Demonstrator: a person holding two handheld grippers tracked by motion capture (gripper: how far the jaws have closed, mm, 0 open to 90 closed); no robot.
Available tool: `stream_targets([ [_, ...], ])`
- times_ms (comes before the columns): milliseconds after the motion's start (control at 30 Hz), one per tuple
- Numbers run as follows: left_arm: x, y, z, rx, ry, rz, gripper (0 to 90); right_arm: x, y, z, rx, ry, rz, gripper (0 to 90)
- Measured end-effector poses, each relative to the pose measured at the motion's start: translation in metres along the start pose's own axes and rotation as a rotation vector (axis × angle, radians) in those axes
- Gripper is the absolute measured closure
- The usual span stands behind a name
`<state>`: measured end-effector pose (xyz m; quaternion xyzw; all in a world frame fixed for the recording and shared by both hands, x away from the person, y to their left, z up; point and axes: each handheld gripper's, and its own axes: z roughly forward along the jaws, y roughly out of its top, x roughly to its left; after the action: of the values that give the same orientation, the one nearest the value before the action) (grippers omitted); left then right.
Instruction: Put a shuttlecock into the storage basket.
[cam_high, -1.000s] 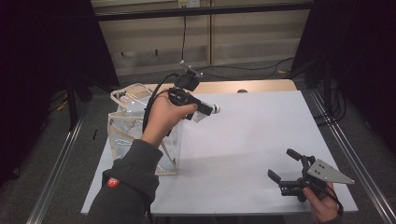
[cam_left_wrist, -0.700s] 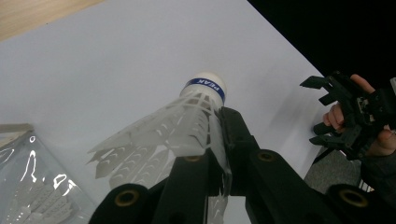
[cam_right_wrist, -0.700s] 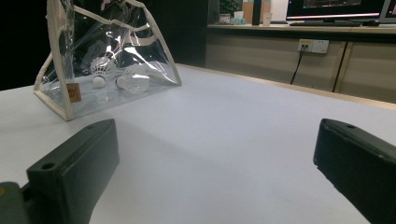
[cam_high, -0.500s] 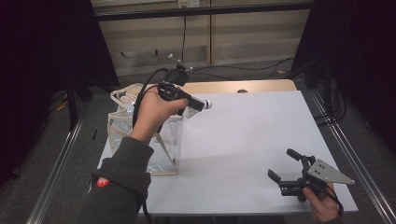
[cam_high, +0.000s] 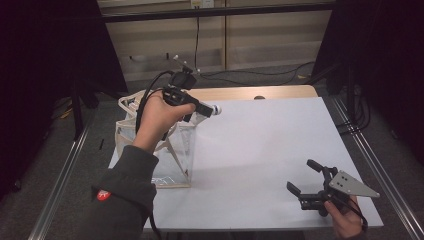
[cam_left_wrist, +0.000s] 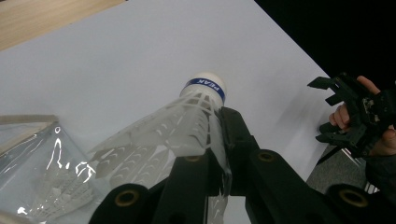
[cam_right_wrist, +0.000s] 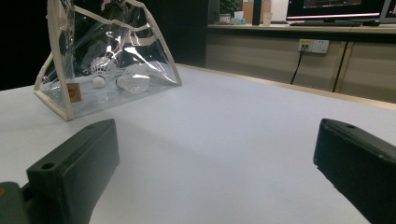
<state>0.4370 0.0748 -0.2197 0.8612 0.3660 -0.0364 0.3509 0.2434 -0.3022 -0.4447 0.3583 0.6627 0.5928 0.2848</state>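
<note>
High view: I see the left gripper (cam_high: 202, 107) held above the clear bag (cam_high: 150, 150) at the table's (cam_high: 260, 145) left edge, jaws clamped on a shuttlecock (cam_high: 214, 109). Right gripper (cam_high: 312, 182) rests near the front right corner.

Left gripper view: jaws pinch the shuttlecock's (cam_left_wrist: 187, 121) skirt, cork forward.

Right gripper view: jaws spread wide, nothing between; more shuttlecocks (cam_right_wrist: 116, 77) lie in the bag (cam_right_wrist: 65, 100).

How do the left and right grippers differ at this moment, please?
The left gripper is shut on a shuttlecock, while the right gripper is open and holds nothing. The left is raised over the clear bag at the table's left edge; the right sits low near the table's near right corner. Both have black jaws and are hand-held.
</note>
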Motion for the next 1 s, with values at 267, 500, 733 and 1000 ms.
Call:
stream_targets([
  [267,0.002,0.000,-0.005,-0.002,0.009,0.003,88.7,0.000,0.000,0.000,0.000,0.000,-0.002,0.1],
  [500,0.003,0.000,-0.011,-0.007,0.019,0.004,88.7,0.000,0.000,0.000,-0.002,-0.002,0.001,0.0],
  [733,0.007,-0.002,-0.017,-0.013,0.030,-0.005,88.8,0.000,0.000,0.000,-0.003,-0.005,0.000,0.1],
  [1000,0.008,-0.003,-0.019,-0.014,0.032,-0.005,88.8,0.000,0.000,0.000,-0.003,-0.005,0.000,0.1],
])
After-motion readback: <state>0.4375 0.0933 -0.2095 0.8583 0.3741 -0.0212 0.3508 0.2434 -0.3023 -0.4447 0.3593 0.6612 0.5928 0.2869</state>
